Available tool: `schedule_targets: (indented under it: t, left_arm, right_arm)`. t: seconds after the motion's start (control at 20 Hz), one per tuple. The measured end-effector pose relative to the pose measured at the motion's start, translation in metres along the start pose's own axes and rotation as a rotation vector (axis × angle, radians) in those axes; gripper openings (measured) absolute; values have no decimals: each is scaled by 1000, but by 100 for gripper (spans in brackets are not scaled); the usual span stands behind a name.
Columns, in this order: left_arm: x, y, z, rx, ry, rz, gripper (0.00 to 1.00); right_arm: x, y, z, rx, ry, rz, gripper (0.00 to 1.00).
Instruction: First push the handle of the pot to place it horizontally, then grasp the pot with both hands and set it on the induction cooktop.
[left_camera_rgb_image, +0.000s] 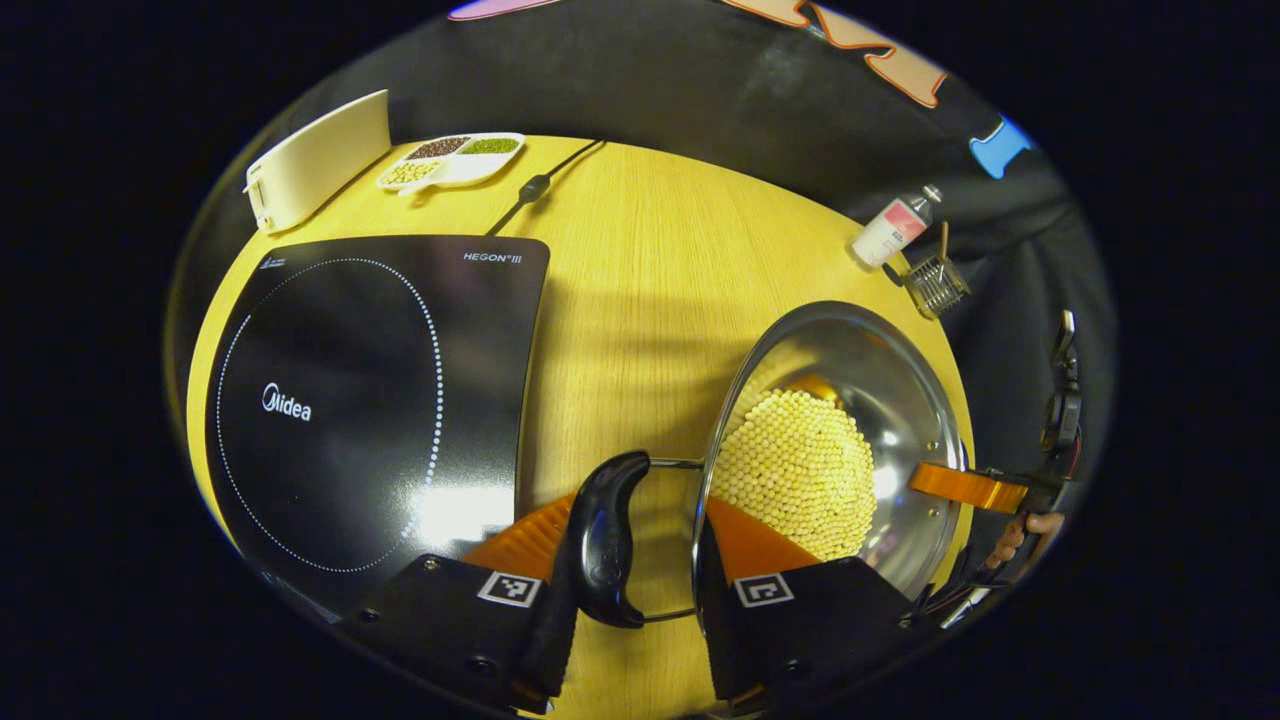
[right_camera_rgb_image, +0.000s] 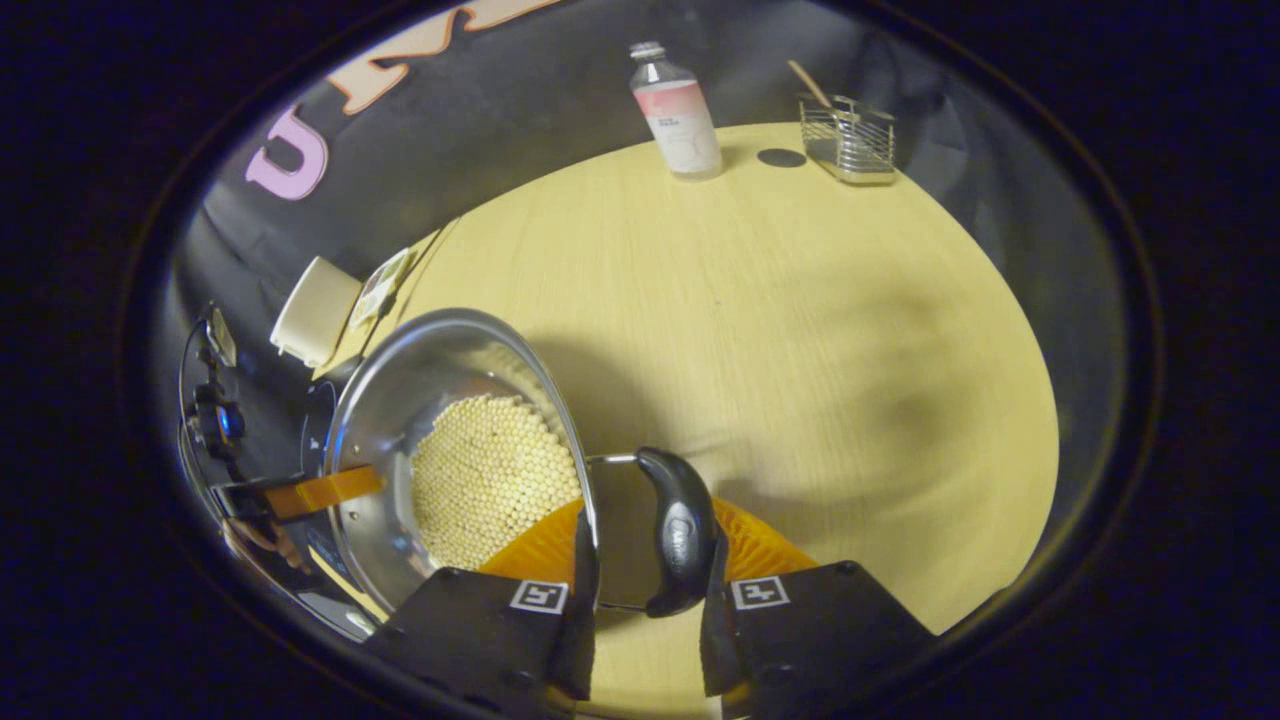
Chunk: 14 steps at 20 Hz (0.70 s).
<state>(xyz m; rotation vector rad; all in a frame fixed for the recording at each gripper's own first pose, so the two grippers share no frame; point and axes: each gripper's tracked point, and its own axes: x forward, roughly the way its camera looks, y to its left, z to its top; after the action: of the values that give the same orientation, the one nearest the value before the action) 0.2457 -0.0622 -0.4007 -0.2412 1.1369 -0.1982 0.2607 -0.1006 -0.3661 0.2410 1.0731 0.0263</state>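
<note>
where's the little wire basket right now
The wire basket stands at the table's far edge, right of the bottle; the left gripper view shows it beyond the pot.

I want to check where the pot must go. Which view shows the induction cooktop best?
The left gripper view: there the whole black top of the induction cooktop lies flat on the table, left of the pot. In the right gripper view just a dark sliver of it peeks out behind the pot's rim.
</note>
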Motion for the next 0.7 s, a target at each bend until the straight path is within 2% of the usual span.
schedule_targets:
  t: [0.25, 0.3, 0.35, 0.5, 0.7]
  left_arm:
    - [-15, -5, 6, 11, -32, -5, 55]
    - [-21, -6, 8, 14, -36, -5, 58]
    - [-28, -5, 10, 16, -47, -4, 55]
    - [-53, 3, 14, 18, -80, 2, 58]
    - [-87, 30, 7, -21, -110, 24, 55]
  right_arm:
    - [-15, 3, 6, 12, -27, 3, 37]
    - [-20, 4, 7, 16, -32, 6, 44]
    - [-26, 9, 7, 15, -39, 13, 44]
    - [-42, 29, 7, 10, -63, 50, 44]
    - [-59, 67, 3, -24, -84, 109, 44]
